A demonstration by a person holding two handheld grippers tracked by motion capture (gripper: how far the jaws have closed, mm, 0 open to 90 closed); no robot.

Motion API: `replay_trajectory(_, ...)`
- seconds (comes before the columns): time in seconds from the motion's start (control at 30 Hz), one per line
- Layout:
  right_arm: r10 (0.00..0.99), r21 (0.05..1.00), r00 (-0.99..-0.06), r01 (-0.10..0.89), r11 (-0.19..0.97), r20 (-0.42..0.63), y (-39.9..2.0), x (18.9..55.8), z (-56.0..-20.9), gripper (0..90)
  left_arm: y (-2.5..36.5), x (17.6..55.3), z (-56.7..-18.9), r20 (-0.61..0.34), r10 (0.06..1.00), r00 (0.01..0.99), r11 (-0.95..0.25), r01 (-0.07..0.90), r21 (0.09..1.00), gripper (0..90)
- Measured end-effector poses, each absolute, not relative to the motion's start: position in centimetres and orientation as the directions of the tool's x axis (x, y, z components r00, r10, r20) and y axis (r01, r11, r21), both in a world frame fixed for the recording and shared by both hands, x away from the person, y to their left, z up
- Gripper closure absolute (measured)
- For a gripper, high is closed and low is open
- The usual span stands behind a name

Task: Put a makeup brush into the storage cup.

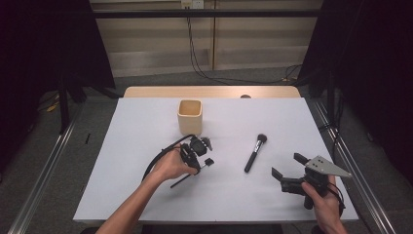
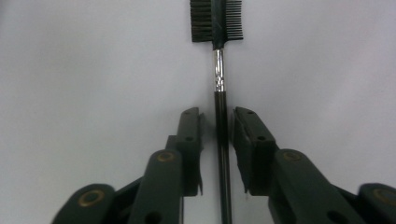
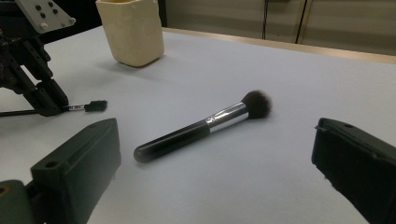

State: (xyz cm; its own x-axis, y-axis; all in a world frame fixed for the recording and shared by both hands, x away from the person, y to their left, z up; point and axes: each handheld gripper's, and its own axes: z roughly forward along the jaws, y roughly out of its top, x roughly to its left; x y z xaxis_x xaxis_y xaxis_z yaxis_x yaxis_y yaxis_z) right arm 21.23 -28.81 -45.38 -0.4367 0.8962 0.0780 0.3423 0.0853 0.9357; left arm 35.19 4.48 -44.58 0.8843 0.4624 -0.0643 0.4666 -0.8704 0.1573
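Note:
A thin black eyebrow brush with a comb-and-bristle head lies flat on the white table. My left gripper points down over it and straddles its handle. The jaws stand narrow, with a slim gap showing on each side of the handle. The high view shows the same gripper and brush at the table's centre. My right gripper hovers near the front right with its jaws wide open and nothing in them. A black powder brush lies ahead of it.
A cream square cup stands upright behind the left gripper, toward the table's far side. The powder brush lies between the two grippers. The table's front edge runs close under both forearms.

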Motion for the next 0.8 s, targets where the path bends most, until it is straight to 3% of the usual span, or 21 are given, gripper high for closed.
replay_trajectory(0.2, 0.896, 0.935, -0.436, 0.347, 0.08, 0.085, -28.9, 21.3, -45.4, 1.1, 4.7, 35.5, -44.6, -0.103, 0.478, 0.872, -0.859, 0.489, 0.149, 85.7)
replay_trajectory(0.8, 0.897, 0.934, -0.433, 0.348, 0.08, 0.085, -29.0, 21.3, -45.4, 1.0, 5.6, 35.3, -44.4, -0.133, 0.497, 0.858, -0.828, 0.514, 0.221, 85.9)
